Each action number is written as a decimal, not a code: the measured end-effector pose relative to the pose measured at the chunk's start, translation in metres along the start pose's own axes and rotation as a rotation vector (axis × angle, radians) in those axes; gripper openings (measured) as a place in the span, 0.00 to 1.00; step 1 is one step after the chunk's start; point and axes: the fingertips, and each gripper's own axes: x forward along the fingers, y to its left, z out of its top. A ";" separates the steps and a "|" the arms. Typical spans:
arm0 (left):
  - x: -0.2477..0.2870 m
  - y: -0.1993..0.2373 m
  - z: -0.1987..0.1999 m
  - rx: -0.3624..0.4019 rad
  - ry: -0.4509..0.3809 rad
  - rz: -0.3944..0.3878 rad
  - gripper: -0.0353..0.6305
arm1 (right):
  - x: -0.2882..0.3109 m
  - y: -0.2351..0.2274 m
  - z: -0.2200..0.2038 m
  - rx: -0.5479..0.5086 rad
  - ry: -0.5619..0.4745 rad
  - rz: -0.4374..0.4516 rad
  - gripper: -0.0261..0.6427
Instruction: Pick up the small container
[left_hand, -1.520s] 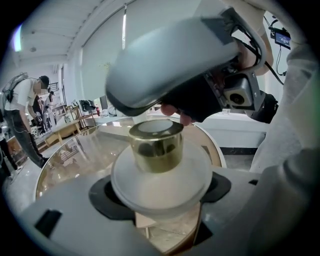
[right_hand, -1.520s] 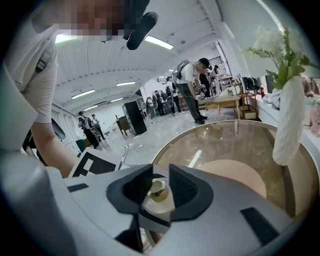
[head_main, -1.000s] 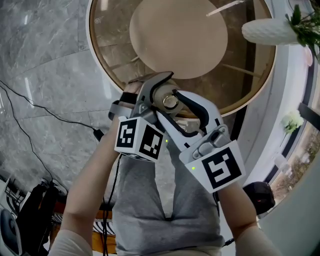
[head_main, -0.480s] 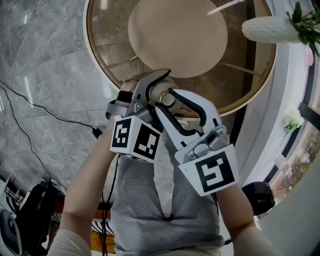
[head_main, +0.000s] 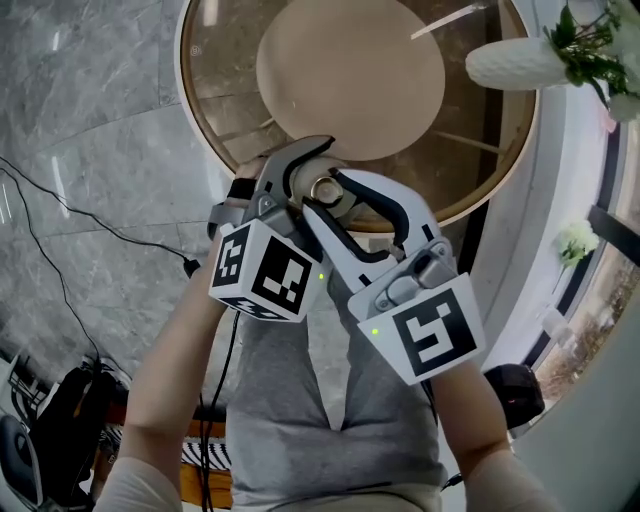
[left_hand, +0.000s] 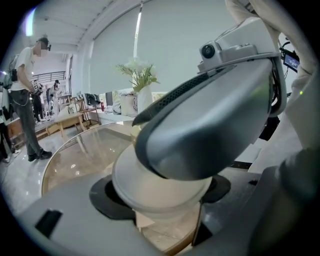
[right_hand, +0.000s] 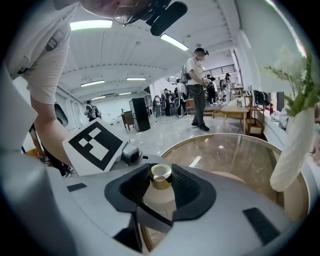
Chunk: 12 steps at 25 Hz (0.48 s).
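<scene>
The small container (head_main: 325, 190) is cream, with a gold cap, and is held in the air over the glass table's near rim. My left gripper (head_main: 300, 175) is shut on its round body (left_hand: 131, 180), which fills the gap between the black pads. My right gripper (head_main: 345, 205) comes in from the right. Its pads sit on either side of the gold cap (right_hand: 161, 175) and touch it. In the left gripper view the right gripper's grey jaw (left_hand: 210, 115) hides the top of the container.
Below stands a round glass table (head_main: 215, 90) with a beige disc (head_main: 350, 70) under the glass. A white vase with flowers (head_main: 520, 62) stands at its right. Cables (head_main: 100, 230) trail over the marble floor. People (right_hand: 197, 85) stand far off in the room.
Both grippers with the container have drifted a little up in the head view, toward the table's rim. The left marker cube has turned slightly.
</scene>
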 end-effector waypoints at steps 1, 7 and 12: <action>-0.004 0.002 0.009 -0.001 -0.002 0.003 0.58 | -0.004 0.000 0.009 -0.002 -0.007 0.002 0.24; -0.039 0.025 0.081 -0.007 -0.031 0.038 0.58 | -0.035 -0.005 0.084 -0.047 -0.066 0.019 0.24; -0.080 0.041 0.142 -0.014 -0.049 0.079 0.58 | -0.063 0.003 0.154 -0.105 -0.109 0.041 0.24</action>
